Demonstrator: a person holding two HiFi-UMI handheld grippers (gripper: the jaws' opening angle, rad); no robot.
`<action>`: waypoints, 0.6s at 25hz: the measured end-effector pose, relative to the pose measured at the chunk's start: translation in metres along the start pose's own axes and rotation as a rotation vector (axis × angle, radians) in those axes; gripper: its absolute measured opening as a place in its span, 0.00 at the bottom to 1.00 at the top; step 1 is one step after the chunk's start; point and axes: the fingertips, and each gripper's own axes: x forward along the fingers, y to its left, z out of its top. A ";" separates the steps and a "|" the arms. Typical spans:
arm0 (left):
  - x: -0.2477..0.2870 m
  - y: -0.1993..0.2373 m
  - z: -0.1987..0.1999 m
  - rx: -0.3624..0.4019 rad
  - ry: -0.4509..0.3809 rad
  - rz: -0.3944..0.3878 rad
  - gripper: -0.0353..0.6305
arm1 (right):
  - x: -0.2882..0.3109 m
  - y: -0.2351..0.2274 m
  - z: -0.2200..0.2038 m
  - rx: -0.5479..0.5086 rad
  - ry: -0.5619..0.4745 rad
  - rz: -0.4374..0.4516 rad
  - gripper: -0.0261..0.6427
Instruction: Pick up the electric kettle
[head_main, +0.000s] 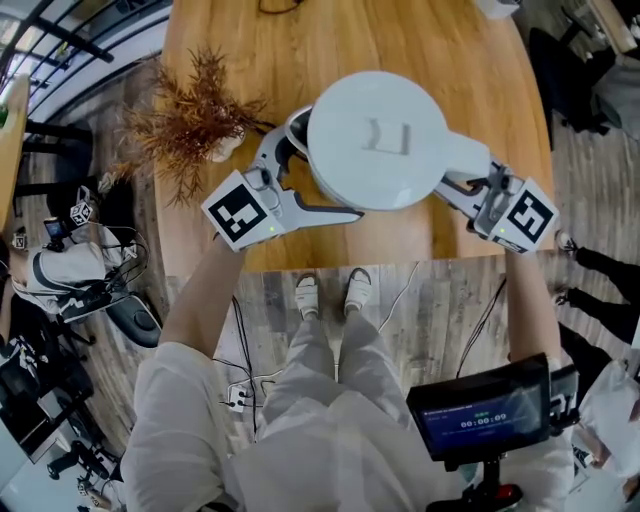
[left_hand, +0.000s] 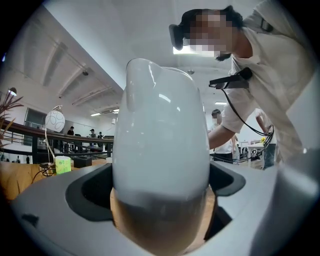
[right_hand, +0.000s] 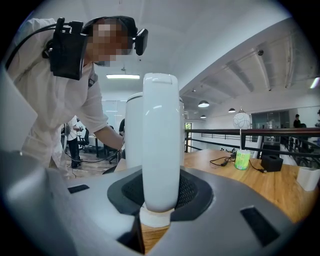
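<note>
The white electric kettle (head_main: 375, 135) is seen from above over the near part of the wooden table (head_main: 250, 40). My left gripper (head_main: 312, 170) is shut on its rounded body, which fills the left gripper view as the kettle (left_hand: 160, 150) with the spout at the top, between the jaws of the left gripper (left_hand: 160, 220). My right gripper (head_main: 470, 180) is shut on the kettle's handle (head_main: 462, 155). In the right gripper view the upright white handle (right_hand: 161, 145) stands clamped in the right gripper (right_hand: 157, 210), with the kettle body (right_hand: 133, 130) behind it. Wood shows below the kettle's base.
A dried brown plant (head_main: 190, 115) stands on the table just left of my left gripper. Farther along the table are a green cup (right_hand: 242, 160), a black box (right_hand: 272, 162) and a cable. The table's near edge (head_main: 350, 262) runs just below both grippers.
</note>
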 end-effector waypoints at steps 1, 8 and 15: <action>0.000 0.000 0.003 0.002 0.001 0.001 0.92 | -0.001 0.000 0.003 0.000 -0.002 0.000 0.18; -0.004 -0.005 0.028 0.016 -0.011 0.006 0.92 | -0.007 0.005 0.026 -0.016 -0.009 0.001 0.18; -0.008 -0.017 0.059 0.020 -0.014 0.008 0.92 | -0.018 0.016 0.056 -0.031 -0.019 -0.007 0.18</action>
